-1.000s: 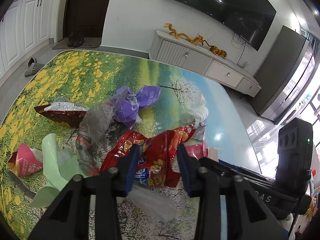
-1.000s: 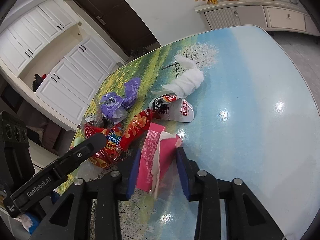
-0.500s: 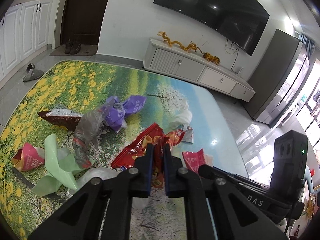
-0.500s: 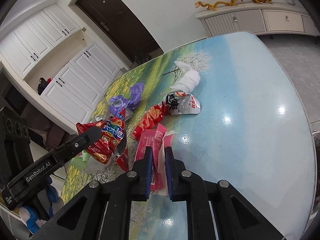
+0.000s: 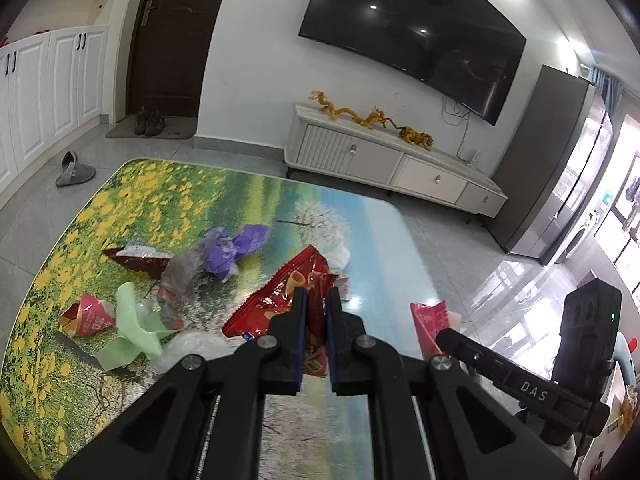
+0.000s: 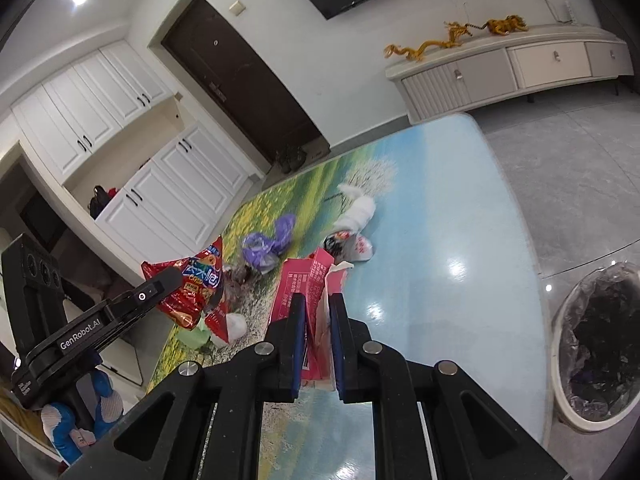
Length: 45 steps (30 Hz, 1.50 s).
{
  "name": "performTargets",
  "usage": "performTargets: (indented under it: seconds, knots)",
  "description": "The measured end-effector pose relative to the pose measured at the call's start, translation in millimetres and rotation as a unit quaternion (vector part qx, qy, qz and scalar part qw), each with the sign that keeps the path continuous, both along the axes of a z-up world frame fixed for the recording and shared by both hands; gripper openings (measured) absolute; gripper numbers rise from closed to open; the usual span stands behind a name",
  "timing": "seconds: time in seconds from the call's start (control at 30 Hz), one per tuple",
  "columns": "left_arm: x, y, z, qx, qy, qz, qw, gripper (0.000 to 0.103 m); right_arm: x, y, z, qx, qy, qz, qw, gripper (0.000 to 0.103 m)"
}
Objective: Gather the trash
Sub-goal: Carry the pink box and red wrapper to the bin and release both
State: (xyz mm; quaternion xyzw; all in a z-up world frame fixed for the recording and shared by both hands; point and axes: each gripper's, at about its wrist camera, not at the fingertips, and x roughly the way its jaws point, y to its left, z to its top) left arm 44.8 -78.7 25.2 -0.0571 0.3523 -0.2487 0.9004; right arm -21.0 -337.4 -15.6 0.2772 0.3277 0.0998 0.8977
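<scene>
Pinching wrappers, both tools angled downward.

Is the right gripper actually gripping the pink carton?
Touching. The right wrist view shows the right gripper with both blue pads pressed against the pink carton, no gap.

At about four o'clock past my left fingers, my right gripper (image 5: 520, 384) bears the white letters "DAS". At nine o'clock in my right view, my left gripper (image 6: 92, 328) reads "GenRobot.AI". The print on the wrappers is too blurred to read.
</scene>
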Motion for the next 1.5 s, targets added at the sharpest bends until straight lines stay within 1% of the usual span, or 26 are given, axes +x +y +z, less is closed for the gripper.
performTargets:
  seconds: [0.13,0.23,0.37,0.47,0.6,0.8,1.0,1.07,1.17,1.3,1.33,1.37,1.4,1.43,1.47,1.5]
  knots:
    - [-10,-31,11,-0.004,-0.009,-0.022,0.9997,0.008,-18,-27,12,-0.006,-0.017,-0.032,0.999,0.012]
    - [-15,-60,14,-0.004,-0.009,-0.044,0.9990,0.008,-34,-50,18,-0.021,-0.026,-0.061,0.998,0.012]
    - [-22,-103,12,0.000,-0.003,-0.079,0.9968,0.008,-55,-87,18,-0.035,-0.032,-0.107,0.993,0.012]
    - [-28,-139,6,0.010,0.003,-0.108,0.9941,0.008,-69,-118,12,-0.044,-0.027,-0.146,0.988,0.012]
    - [-35,-190,-8,0.027,0.017,-0.149,0.9883,0.008,-84,-160,-8,-0.051,-0.005,-0.198,0.979,0.012]
    - [-44,-259,-37,0.052,0.043,-0.203,0.9769,0.008,-99,-209,-50,-0.037,0.042,-0.249,0.967,0.012]
    - [-47,-315,-75,0.076,0.079,-0.235,0.9657,0.008,-103,-243,-94,-0.018,0.091,-0.274,0.957,0.012]
    - [-48,-329,-87,0.083,0.091,-0.240,0.9629,0.009,-103,-251,-106,-0.012,0.103,-0.279,0.955,0.014]
    - [-47,-348,-103,0.089,0.107,-0.251,0.9580,0.010,-103,-262,-123,0.003,0.121,-0.286,0.951,0.015]
    - [-44,-365,-117,0.087,0.128,-0.265,0.9517,0.010,-105,-274,-137,0.011,0.137,-0.294,0.946,0.024]
    - [-42,-367,-119,0.087,0.131,-0.266,0.9511,0.012,-105,-276,-139,0.012,0.141,-0.297,0.944,0.025]
    - [-41,-370,-121,0.086,0.135,-0.267,0.9504,0.017,-106,-279,-141,0.011,0.144,-0.300,0.943,0.025]
    - [-39,-370,-123,0.084,0.137,-0.266,0.9504,0.027,-108,-280,-141,0.011,0.147,-0.303,0.941,0.026]
    - [-38,-370,-124,0.082,0.141,-0.264,0.9505,0.030,-110,-282,-142,0.011,0.150,-0.305,0.940,0.028]
    - [-36,-370,-126,0.078,0.145,-0.262,0.9508,0.034,-112,-283,-144,0.013,0.152,-0.308,0.939,0.029]
    - [-35,-370,-126,0.076,0.148,-0.262,0.9506,0.034,-114,-284,-145,0.016,0.154,-0.310,0.938,0.029]
